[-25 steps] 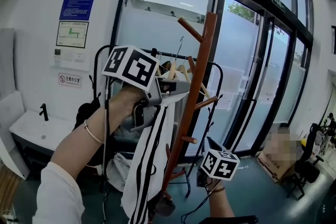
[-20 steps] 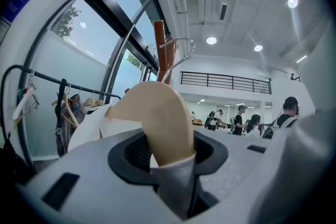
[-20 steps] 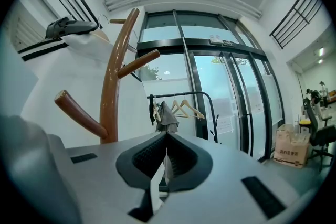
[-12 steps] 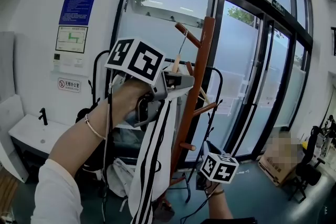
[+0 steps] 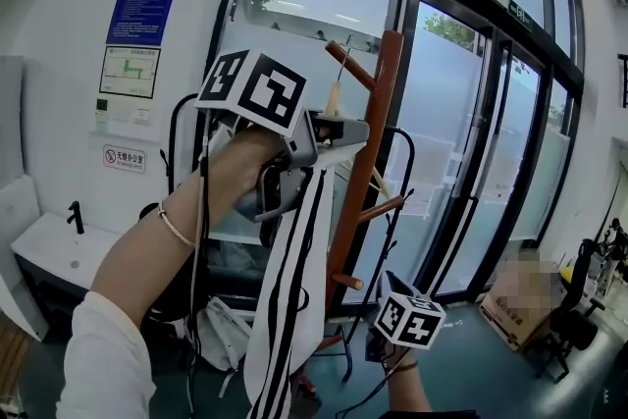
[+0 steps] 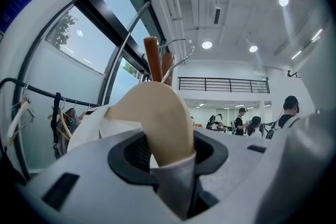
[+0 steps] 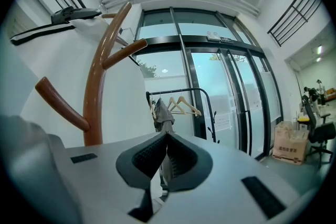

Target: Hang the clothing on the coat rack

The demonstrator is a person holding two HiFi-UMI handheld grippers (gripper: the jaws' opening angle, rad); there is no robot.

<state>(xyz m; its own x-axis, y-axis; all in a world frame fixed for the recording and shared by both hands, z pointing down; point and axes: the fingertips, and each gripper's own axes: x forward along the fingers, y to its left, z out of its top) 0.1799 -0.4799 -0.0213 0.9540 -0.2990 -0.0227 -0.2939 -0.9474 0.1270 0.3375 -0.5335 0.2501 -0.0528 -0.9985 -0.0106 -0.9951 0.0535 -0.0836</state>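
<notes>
My left gripper is raised high and shut on the wooden hanger. A white garment with black stripes hangs down from the hanger. The hanger's metal hook is level with the top peg of the brown coat rack, right beside it. Whether the hook touches the peg I cannot tell. In the left gripper view the hook curves up in front of the rack's tips. My right gripper is low by the rack's base, shut on nothing.
A black clothes rail with wooden hangers and a grey garment stands behind the coat rack, before tall glass doors. At the left wall is a white sink. A cardboard box stands at the right.
My left gripper has risen with the hanger and garment, bringing the hook from below the top peg up to its level. The right gripper has stayed put.
</notes>
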